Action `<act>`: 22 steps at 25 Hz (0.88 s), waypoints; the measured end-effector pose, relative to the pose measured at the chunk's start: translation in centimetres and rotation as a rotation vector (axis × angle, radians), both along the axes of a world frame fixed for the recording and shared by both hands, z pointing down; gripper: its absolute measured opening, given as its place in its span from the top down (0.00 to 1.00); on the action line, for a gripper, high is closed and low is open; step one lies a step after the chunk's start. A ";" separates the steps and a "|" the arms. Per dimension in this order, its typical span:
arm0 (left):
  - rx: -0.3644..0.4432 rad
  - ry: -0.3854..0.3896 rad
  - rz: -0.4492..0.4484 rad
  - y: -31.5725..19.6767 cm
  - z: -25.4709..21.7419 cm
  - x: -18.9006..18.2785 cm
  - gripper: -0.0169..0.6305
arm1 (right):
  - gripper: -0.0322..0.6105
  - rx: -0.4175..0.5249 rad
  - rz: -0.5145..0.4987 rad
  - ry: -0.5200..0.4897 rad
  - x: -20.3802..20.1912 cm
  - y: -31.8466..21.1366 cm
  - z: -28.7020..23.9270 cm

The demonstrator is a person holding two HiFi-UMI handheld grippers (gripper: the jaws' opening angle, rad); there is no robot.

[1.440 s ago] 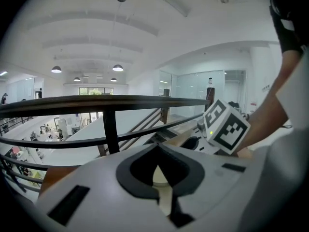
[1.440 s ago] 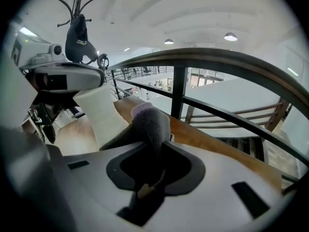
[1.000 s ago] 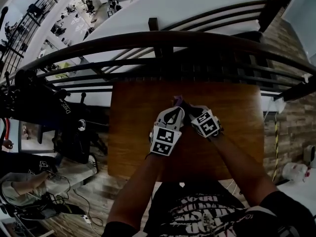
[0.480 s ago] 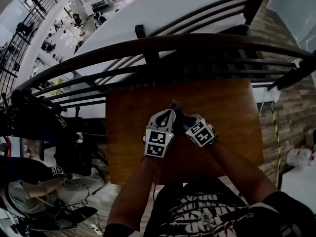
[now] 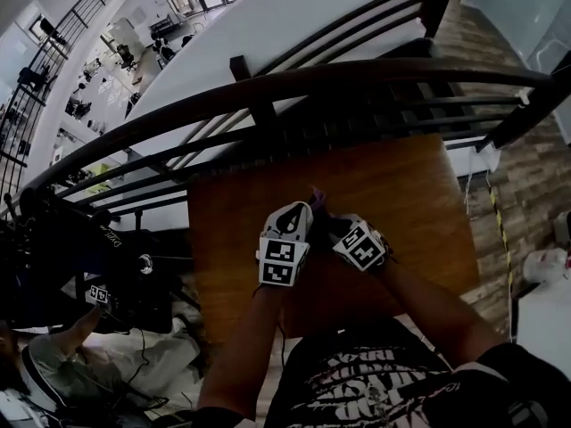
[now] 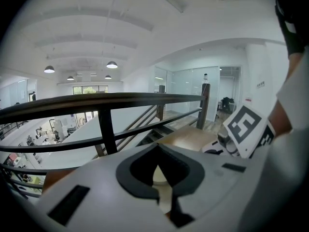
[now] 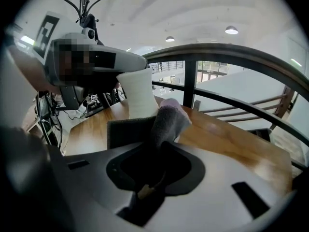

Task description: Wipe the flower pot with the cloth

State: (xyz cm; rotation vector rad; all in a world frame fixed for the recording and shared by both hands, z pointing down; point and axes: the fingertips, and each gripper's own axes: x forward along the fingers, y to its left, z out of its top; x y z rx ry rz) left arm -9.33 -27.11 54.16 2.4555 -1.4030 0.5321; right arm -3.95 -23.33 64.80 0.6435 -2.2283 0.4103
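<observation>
On the wooden table (image 5: 410,194) my two grippers meet at the middle. The white flower pot (image 7: 137,93) stands upright, and my left gripper (image 5: 303,210) is shut on its rim from above. A sliver of the cream pot (image 6: 160,177) shows between that gripper's jaws. My right gripper (image 5: 328,226) is shut on the purple-grey cloth (image 7: 169,120), whose bunched end sticks out of the jaws and lies against the pot's side. From the head view only a purple tip of the cloth (image 5: 316,199) shows, and the pot is hidden under the grippers.
A dark curved railing (image 5: 268,87) with slanted bars runs just behind the table's far edge, with a drop to a lower floor beyond. Dark equipment and cables (image 5: 98,266) stand left of the table. A coat stand (image 7: 84,4) rises behind the left gripper.
The right gripper has slid a short way sideways with the cloth against the pot. The left gripper keeps its hold in the same place. The head view has drifted.
</observation>
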 end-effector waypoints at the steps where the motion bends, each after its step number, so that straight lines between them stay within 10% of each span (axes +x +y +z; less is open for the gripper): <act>1: 0.000 0.000 0.002 0.0 0.0 0.0 0.98 | 0.85 -0.001 0.003 -0.001 0.0 0.1 0.0; 22: -0.012 0.014 0.020 0.3 -0.1 0.4 0.98 | 0.85 -0.041 -0.041 -0.004 -2.2 3.8 0.5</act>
